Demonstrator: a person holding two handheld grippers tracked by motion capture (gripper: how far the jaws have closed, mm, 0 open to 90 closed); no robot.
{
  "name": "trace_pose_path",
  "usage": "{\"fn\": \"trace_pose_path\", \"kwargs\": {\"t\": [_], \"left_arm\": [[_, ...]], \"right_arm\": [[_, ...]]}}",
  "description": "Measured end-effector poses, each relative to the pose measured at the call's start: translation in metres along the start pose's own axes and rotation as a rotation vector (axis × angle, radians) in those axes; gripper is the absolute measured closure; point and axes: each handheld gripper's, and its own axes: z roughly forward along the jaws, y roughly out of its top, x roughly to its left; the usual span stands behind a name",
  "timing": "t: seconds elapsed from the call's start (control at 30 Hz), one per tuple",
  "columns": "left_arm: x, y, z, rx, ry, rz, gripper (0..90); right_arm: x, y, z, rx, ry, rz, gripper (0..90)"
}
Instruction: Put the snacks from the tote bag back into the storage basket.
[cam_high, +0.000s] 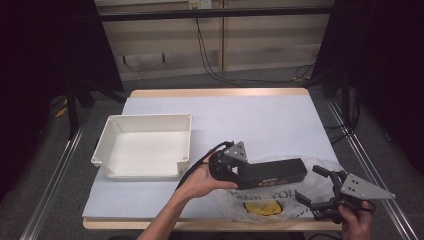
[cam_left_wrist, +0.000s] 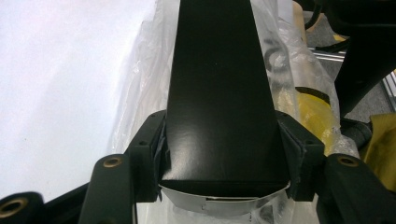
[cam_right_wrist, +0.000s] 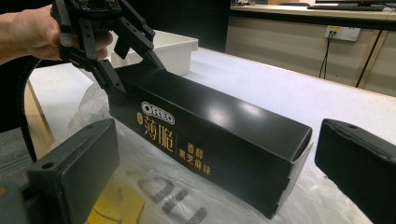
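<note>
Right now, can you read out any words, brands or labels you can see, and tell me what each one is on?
"OREO": white logo on the side of the black box, whose end the left gripper clamps.
"薄脆": large gold characters under the logo.
Smaller gold characters beside them: too small to read surely.
Dark lettering on the plastic bag: partly hidden, unreadable.

Dim room, brightly lit table, glare on the black box.

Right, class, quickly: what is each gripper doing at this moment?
Left gripper: shut on the black Oreo box, clamping one end.
Right gripper: open, holding nothing, near the box's other end over the plastic bag.
</note>
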Motion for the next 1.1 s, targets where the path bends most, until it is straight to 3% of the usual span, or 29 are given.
{"fn": "trace_pose_path", "kwargs": {"t": [0.47, 0.57, 1.1], "left_arm": [[-0.001, 0.001, -0.017, -0.028, 0.016, 0.01, 43.1], [0.0, 0.0, -0.02, -0.035, 0.015, -0.008, 43.1], [0.0, 0.0, -0.039, -0.057, 0.02, 0.007, 43.1]], "right_arm": [[0.001, 0.0, -0.002, -0.024, 0.003, -0.008, 0.0], [0.0, 0.0, -0.003, -0.027, 0.003, -0.011, 0.0], [-0.001, -0.002, -0.007, -0.019, -0.002, -0.007, 0.0]]}}
